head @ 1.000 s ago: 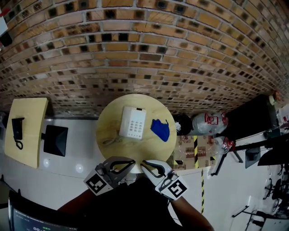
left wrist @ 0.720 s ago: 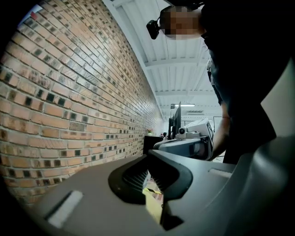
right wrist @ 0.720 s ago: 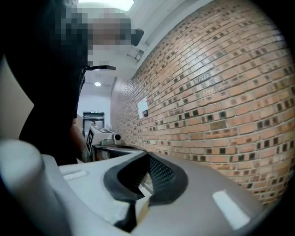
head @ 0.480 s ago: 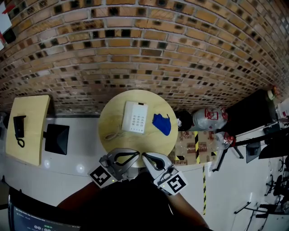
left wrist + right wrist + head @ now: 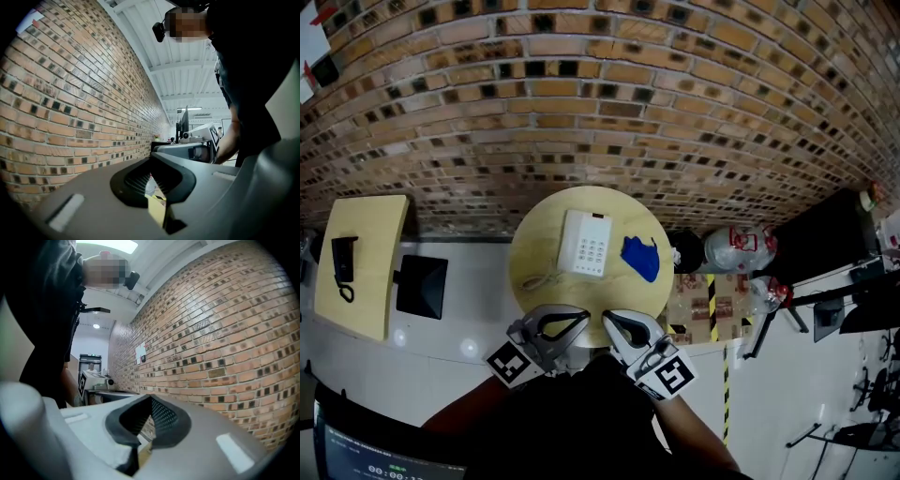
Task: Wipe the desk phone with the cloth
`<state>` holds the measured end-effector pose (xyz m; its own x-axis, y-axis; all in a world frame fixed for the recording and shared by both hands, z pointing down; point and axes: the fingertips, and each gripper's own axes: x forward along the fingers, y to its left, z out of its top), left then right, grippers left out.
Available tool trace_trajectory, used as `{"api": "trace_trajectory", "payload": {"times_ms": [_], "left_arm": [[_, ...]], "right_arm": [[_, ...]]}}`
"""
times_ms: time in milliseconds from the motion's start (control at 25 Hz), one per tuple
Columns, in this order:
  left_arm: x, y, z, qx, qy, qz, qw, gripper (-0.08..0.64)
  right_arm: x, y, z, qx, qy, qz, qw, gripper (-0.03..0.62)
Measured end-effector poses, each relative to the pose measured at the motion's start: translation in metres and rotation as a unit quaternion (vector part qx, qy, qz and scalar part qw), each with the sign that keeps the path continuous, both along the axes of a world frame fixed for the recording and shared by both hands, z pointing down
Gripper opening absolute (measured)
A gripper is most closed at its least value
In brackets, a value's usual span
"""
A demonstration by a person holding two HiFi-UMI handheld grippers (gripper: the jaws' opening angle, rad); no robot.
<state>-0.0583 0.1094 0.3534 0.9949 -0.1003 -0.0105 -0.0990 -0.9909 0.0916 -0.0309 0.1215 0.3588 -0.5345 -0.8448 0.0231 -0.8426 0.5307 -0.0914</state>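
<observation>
Since a second ago the right gripper (image 5: 610, 322) has brought its jaws together, and the round table has slid a little to the right in the head view; both hands have otherwise kept their place.

Nearest, the two grippers hang side by side just short of the table's near edge, pointing level toward it. The right gripper's jaws are closed on nothing. The left gripper (image 5: 582, 321) is the same, its tips meeting with nothing between them.

Farther on, the desk phone (image 5: 586, 242) lies flat near the middle of the table (image 5: 534, 246), its cord (image 5: 538, 279) curling toward the near left edge. The blue cloth (image 5: 639, 258) lies crumpled just beside the phone's right side, on the tabletop and not on the phone. Behind the table is a brick wall (image 5: 600, 103).

With the cloth loose on the table and both grippers empty and clear of it, the scene suits either a cloth waiting to be picked up or one laid down again after wiping. The phone is too small in view to show whether it is clean.
</observation>
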Motion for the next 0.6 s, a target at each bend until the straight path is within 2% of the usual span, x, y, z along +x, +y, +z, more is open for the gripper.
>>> {"api": "trace_trajectory", "payload": {"times_ms": [600], "left_arm": [[-0.0022,-0.0059,0.0007,0.002,-0.007,-0.008,0.9999,0.002]], "right_arm": [[-0.0103,-0.0026,0.0061,-0.010,0.003,-0.020,1.000,0.000]]}}
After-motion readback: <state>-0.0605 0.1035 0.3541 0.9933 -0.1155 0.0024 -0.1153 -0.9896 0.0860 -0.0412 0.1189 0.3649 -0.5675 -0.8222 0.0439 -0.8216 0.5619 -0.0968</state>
